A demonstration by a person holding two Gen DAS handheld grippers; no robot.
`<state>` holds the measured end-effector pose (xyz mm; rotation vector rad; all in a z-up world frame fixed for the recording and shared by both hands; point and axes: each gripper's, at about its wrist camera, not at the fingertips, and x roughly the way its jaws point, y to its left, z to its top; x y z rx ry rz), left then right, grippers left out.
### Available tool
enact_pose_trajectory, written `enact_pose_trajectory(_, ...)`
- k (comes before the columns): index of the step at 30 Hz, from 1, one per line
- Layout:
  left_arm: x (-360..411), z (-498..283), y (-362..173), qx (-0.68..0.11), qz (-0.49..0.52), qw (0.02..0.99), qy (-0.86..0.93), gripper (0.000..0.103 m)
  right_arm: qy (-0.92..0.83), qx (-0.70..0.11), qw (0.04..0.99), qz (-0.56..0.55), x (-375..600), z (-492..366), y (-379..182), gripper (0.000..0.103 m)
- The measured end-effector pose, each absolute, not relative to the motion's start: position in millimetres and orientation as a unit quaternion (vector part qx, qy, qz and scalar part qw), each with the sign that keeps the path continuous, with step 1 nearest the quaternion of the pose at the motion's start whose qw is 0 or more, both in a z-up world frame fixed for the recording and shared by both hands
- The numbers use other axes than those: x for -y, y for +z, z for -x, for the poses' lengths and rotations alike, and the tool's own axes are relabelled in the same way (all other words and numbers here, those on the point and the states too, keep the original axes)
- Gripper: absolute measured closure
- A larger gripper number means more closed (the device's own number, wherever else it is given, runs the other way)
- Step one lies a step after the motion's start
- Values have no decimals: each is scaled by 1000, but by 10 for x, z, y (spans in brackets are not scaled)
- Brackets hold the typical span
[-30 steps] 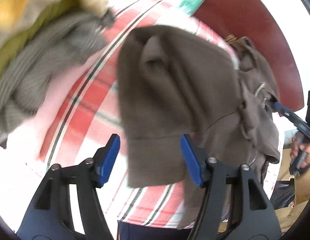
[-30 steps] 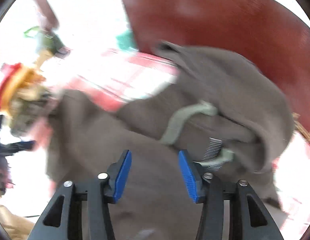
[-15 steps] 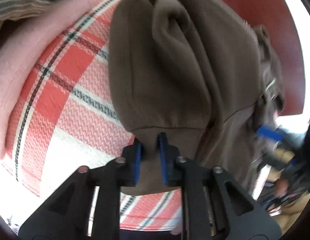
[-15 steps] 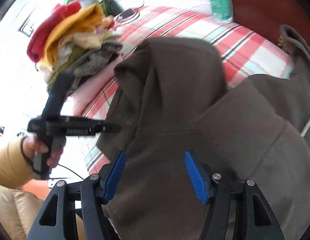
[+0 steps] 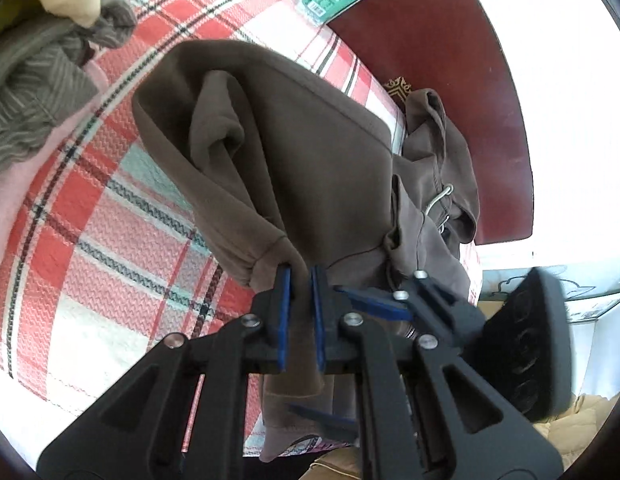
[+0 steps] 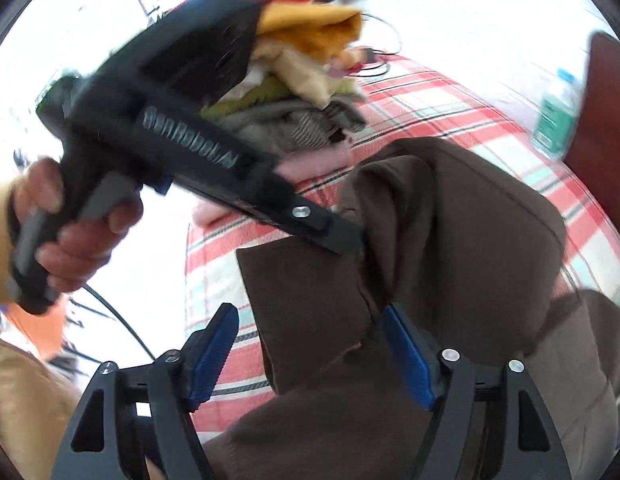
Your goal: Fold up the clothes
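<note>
- Blue-padded fingers (image 5: 284,312) of the left gripper (image 5: 298,300) stand pinched close together in the left wrist view, with the ribbed cuff of a brown hoodie (image 5: 310,152) clamped between them; a strip of the cuff hangs down below the pads.
- From that pinch the sleeve runs up and away, folded over the body of the hoodie, which lies on a red, white and pale green plaid bedspread (image 5: 110,216).
- At the hoodie's far right its hood is bunched against a dark red headboard (image 5: 449,60), with a pale drawstring (image 5: 439,200) showing.
- Upper left, a heap of other clothes (image 5: 38,76), grey-striped and yellow, rests on the bedspread.
- Just right of the pinched cuff, the right gripper (image 5: 373,308) reaches in, its body blurred.

- Over in the right wrist view, the right gripper (image 6: 310,356) has its fingers (image 6: 214,356) spread wide, one on each side of a brown fold of the hoodie (image 6: 449,240), not closed on it.
- Ahead, the left gripper's tip (image 6: 349,240) meets the sleeve; I cannot tell its grip from this side.
- A hand (image 6: 70,220) in a tan sleeve holds that tool's handle.
- Behind it sits the clothes heap (image 6: 306,76), red and mustard on top, and a green-labelled bottle (image 6: 557,116) stands near the headboard.
</note>
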<state>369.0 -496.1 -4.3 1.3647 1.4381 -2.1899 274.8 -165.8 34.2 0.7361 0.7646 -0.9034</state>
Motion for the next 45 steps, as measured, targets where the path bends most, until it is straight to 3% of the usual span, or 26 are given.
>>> enact_pose_trajectory(4,4907,-3599,-115,-490,-466,91,-731,91,-443,-357,745,-349,1797,-2841,74,27)
enact_pose_trajectory(5,4914,-3602,-122,-492,-466,92,-730,91,-445,-350,743,-356,1843,-2836,33,32)
enact_pose_trajectory(6,4911,-3601,-111,-493,-466,93,-729,91,-447,-342,742,-363,1890,-2829,-6,55)
enact_pose_trajectory(8,4890,-3610,-16,-490,-457,94,-737,91,-446,-339,728,-395,1973,-2769,-52,88)
enact_pose_trajectory(10,4859,-3633,139,-483,-442,92,-750,91,-430,-303,729,-437,2021,-2614,11,91)
enact_pose_trajectory(12,4816,-3720,428,-468,-414,71,-777,86,-405,-233,731,-497,2067,-2357,164,92)
enact_pose_trajectory(14,4748,-3834,723,-451,-383,45,-805,61,-384,-162,730,-542,2112,-2064,373,92)
enact_pose_trajectory(16,4685,-3899,897,-440,-367,26,-819,46,-370,-78,734,-564,2129,-1724,651,92)
enact_pose_trajectory(24,4268,-3272,822,-385,-391,-5,-836,46,-352,118,763,-530,2082,-848,1933,92)
enact_pose_trajectory(33,3758,-2339,548,-318,-434,-20,-843,46,-355,151,780,-492,1498,-477,2751,92)
enact_pose_trajectory(40,4142,-2411,170,-372,-440,126,-807,46,-420,166,734,-506,696,180,2550,92)
enact_pose_trajectory(45,4282,-2718,49,-383,-458,166,-785,46,-481,143,641,-581,51,711,1616,92)
